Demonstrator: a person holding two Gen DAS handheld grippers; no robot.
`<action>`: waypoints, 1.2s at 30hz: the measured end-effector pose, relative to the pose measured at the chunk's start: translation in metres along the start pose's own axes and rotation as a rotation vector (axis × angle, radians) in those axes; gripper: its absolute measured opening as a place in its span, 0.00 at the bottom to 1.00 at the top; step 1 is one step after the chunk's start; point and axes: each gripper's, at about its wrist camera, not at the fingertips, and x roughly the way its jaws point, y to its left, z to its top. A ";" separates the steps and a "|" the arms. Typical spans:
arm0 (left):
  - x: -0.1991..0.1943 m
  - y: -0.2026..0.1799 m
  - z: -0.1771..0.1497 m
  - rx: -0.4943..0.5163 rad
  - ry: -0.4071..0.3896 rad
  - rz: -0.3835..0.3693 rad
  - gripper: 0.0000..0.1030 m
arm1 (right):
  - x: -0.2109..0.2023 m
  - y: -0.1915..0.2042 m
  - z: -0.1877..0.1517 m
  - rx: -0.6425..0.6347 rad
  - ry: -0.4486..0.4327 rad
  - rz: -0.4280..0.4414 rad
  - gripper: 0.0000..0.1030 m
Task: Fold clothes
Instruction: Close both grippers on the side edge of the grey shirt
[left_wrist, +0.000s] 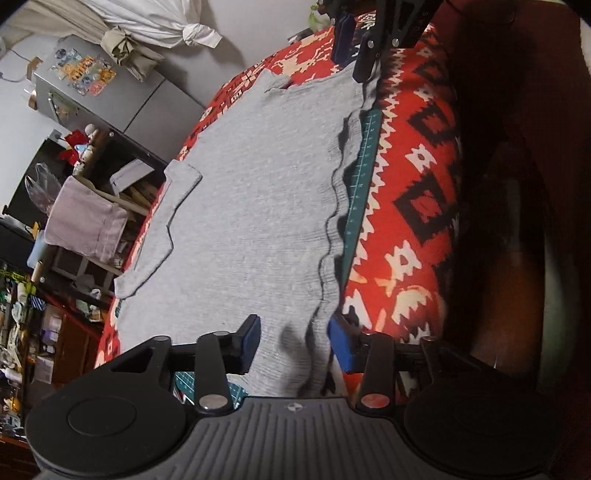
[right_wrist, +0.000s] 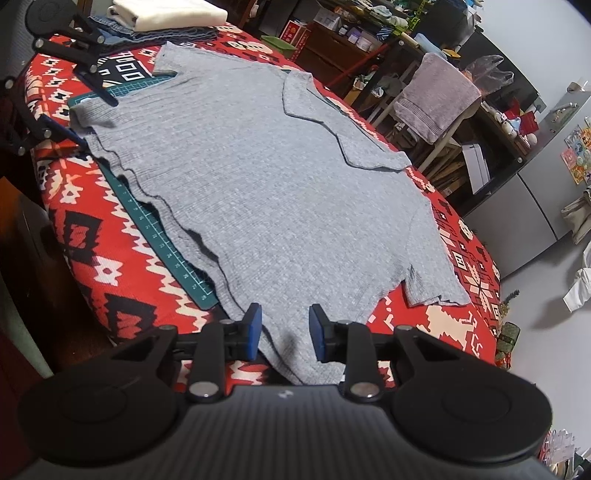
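**Across the patterned blanket, a grey T-shirt lies flat**

Over the red patterned blanket (right_wrist: 122, 280) and green cutting mat (right_wrist: 162, 240), my grey T-shirt (right_wrist: 266, 192) lies spread. My left gripper (left_wrist: 293, 341) and right gripper (right_wrist: 285, 326) both stand released, blue pads apart, straddling the shirt's near hem corners.

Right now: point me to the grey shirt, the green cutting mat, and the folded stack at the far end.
grey shirt (right_wrist: 280, 192), right wrist view, middle of its flat body.
green cutting mat (right_wrist: 162, 243), right wrist view, ruled edge strip showing beside the shirt's hem.
folded stack (right_wrist: 170, 14), right wrist view, white top piece.
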 end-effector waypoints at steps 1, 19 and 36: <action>0.000 -0.001 0.000 0.008 0.001 0.008 0.42 | 0.000 0.000 0.000 0.000 -0.001 -0.002 0.29; 0.003 -0.013 0.000 0.071 -0.008 0.108 0.36 | 0.000 0.004 0.001 -0.009 -0.012 -0.014 0.31; -0.001 0.028 0.002 -0.148 -0.012 0.130 0.07 | 0.011 0.064 0.026 -0.338 -0.064 0.031 0.32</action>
